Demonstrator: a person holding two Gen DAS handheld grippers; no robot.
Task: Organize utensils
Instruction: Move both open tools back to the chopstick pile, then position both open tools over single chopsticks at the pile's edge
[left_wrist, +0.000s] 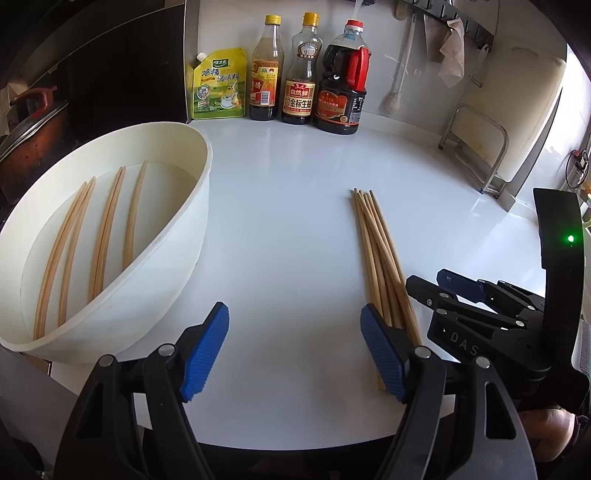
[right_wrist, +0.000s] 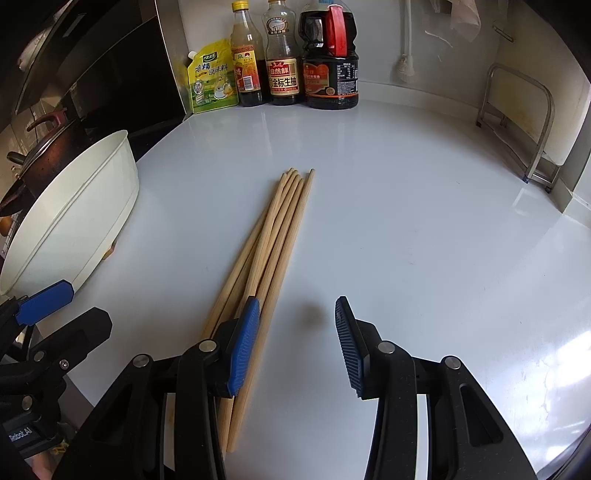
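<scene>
Left gripper (left_wrist: 293, 354) jaws spread wide over bare white counter (left_wrist: 288, 206), nothing between the pads; the bundle of chopsticks (left_wrist: 373, 251) lies just right of its right pad. Right gripper (right_wrist: 295, 345) also parted, nothing pinched, the bundle of chopsticks (right_wrist: 273, 236) running under its left pad toward frame centre. White basin (left_wrist: 110, 295) fills the left of the left wrist view, holding water and more chopsticks (left_wrist: 107, 229) (five, maybe six, refraction bends them). Upper centre along the wall: yellow seasoning pouch (left_wrist: 218, 85), two yellow-capped bottles (left_wrist: 265, 70), red-handled soy sauce jug (left_wrist: 343, 77). Metal rack (left_wrist: 480, 147) at right; dark pot with red handle (left_wrist: 33, 129) at far left edge. Nothing blocks the bundle.
</scene>
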